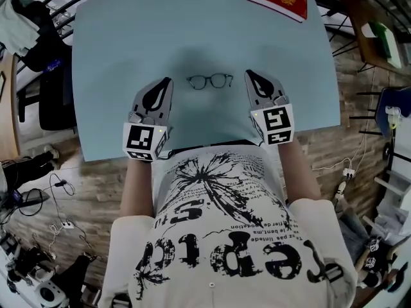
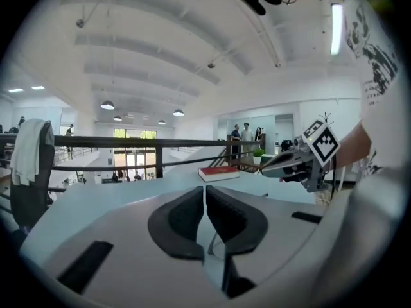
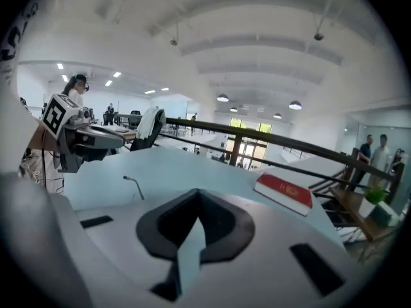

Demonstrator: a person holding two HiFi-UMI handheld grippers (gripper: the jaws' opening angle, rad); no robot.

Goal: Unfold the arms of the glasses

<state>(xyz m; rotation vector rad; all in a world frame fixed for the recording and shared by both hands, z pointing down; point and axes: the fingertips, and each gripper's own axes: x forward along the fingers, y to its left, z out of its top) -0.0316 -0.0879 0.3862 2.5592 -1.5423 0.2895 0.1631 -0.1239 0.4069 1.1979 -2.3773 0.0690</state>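
Both claws are shut and empty: my left claw [image 1: 167, 82] and right claw [image 1: 250, 76] flank the glasses [image 1: 210, 81], which lie toward the table's [image 1: 115, 43] near edge. My worry: pinching a lens could skid the light frame or twist a hinge.

Pale blue table [image 1: 115, 69], wood floor [image 1: 350, 146]

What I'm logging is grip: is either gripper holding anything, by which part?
Nothing is held. Left gripper and right gripper are shut, empty; the glasses lie on the table between them.
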